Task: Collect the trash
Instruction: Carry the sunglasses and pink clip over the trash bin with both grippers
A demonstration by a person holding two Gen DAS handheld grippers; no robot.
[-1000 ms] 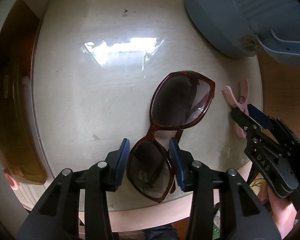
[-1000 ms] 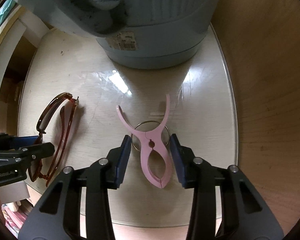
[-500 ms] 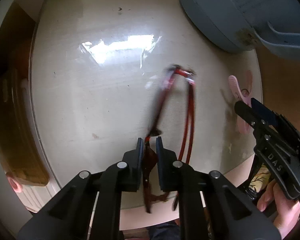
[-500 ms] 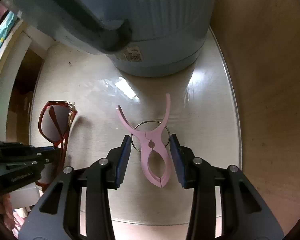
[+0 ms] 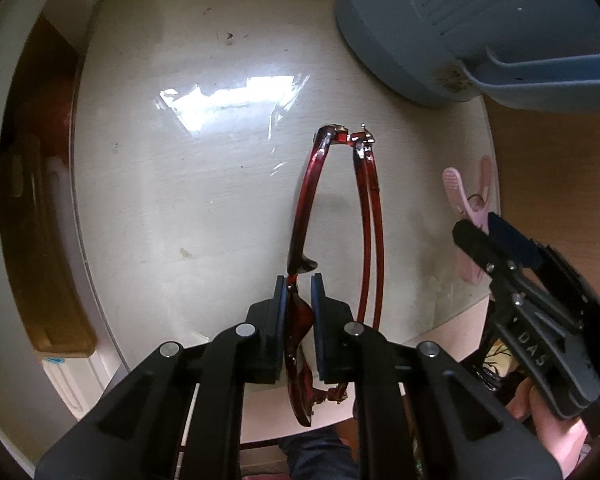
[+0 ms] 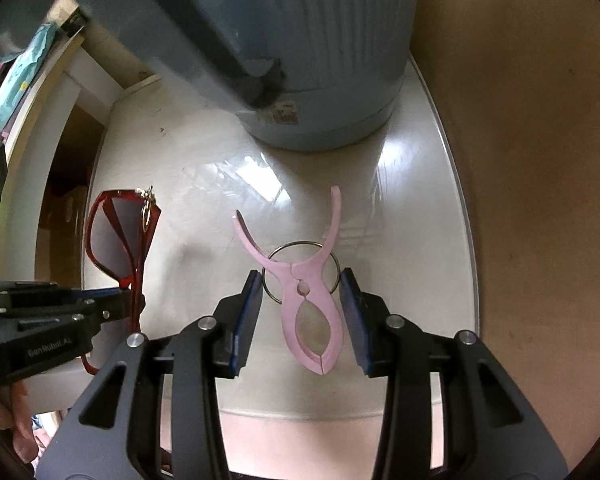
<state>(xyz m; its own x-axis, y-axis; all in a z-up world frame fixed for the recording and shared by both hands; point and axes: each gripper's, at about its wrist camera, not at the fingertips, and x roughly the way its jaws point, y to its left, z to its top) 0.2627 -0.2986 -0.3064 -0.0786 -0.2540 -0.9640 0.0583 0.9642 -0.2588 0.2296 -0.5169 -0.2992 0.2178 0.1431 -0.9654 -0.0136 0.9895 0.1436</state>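
Red-framed sunglasses stand on edge just above the round pale table, folded arms to the right. My left gripper is shut on the lens nearest me, pointing steeply down. In the right wrist view the sunglasses hang from the left gripper at the left. A pink clothes clip with a metal ring sits between the blue pads of my right gripper, which is shut on it, prongs pointing away. The left wrist view shows the clip in the right gripper near the table's right edge.
A grey-blue ribbed bin with a flap lid stands at the back of the table, also seen as the bin at upper right. A wooden wall runs along the right. A brown shelf opening lies left of the table.
The left gripper closed on the sunglasses and tipped them from lying flat up onto their edge. The right gripper rose a little with the pink clip, and the bin looms larger.
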